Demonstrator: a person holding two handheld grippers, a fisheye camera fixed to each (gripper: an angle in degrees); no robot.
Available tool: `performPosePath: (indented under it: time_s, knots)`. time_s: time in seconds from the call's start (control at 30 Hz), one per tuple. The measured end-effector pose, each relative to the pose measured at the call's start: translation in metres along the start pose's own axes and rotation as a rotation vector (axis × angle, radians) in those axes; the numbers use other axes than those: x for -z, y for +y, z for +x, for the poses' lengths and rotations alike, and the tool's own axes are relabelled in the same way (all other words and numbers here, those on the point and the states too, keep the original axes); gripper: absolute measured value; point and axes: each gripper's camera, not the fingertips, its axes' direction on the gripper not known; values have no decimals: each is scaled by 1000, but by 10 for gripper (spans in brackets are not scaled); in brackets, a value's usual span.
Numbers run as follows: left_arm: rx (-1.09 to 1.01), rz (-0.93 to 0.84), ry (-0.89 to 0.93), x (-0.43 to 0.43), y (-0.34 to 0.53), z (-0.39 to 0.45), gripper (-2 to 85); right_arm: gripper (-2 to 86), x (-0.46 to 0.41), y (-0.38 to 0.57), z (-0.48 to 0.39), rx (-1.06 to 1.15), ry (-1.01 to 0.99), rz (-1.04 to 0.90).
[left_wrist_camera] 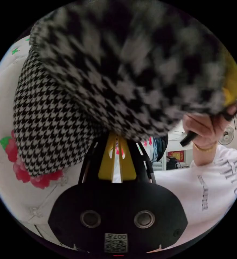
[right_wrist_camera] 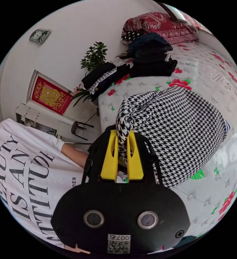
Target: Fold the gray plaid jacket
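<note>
Jacket [right_wrist_camera: 175, 135] lifted off bed [right_wrist_camera: 218, 194] to fold over | right claw [right_wrist_camera: 123, 145] pinching its edge | left claw [left_wrist_camera: 118, 143] nearly closed, grip unclear

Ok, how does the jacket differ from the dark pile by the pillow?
The jacket is black-and-white check; the pile is mostly plain dark. The jacket is one bunched piece, its edge pinched in the right tongs; the pile is several folded pieces stacked, untouched. Both lie on the floral bed.
</note>
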Motion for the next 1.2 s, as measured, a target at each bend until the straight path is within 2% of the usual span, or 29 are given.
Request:
performPosePath:
  time_s: [0.17, 0.33, 0.43, 0.53, 0.67, 0.83, 1.0, 1.07, 1.2]
  knots:
    - [189, 75, -76, 82, 71, -63, 22, 80, -75, 3, 0, -13, 38, -105]
    - [257, 343, -240, 156, 77, -73, 51, 110, -143, 19, 11, -26, 148, -184]
    - [195, 404, -207, 176, 57, -65, 68, 120, -126, 24, 23, -77, 87, -154]
    - [175, 382, -151, 179, 39, -64, 99, 124, -75, 42, 39, -140, -28, -16]
    - [195, 415, -84, 187, 33, -53, 119, 124, 5, 111, 89, -343, -79, 230]
    - [167, 505, -79, 205, 40, -24, 154, 127, 66, 218, 164, -604, -152, 418]
    - [181, 443, -148, 188, 44, -3, 169, 132, 95, 285, 207, -699, -158, 508]
    - [188, 380, -192, 166, 36, 1, 172, 135, 91, 295, 230, -707, -158, 469]
    - [280, 191, -285, 105, 8, -22, 161, 134, 57, 295, 261, -695, -291, 341]
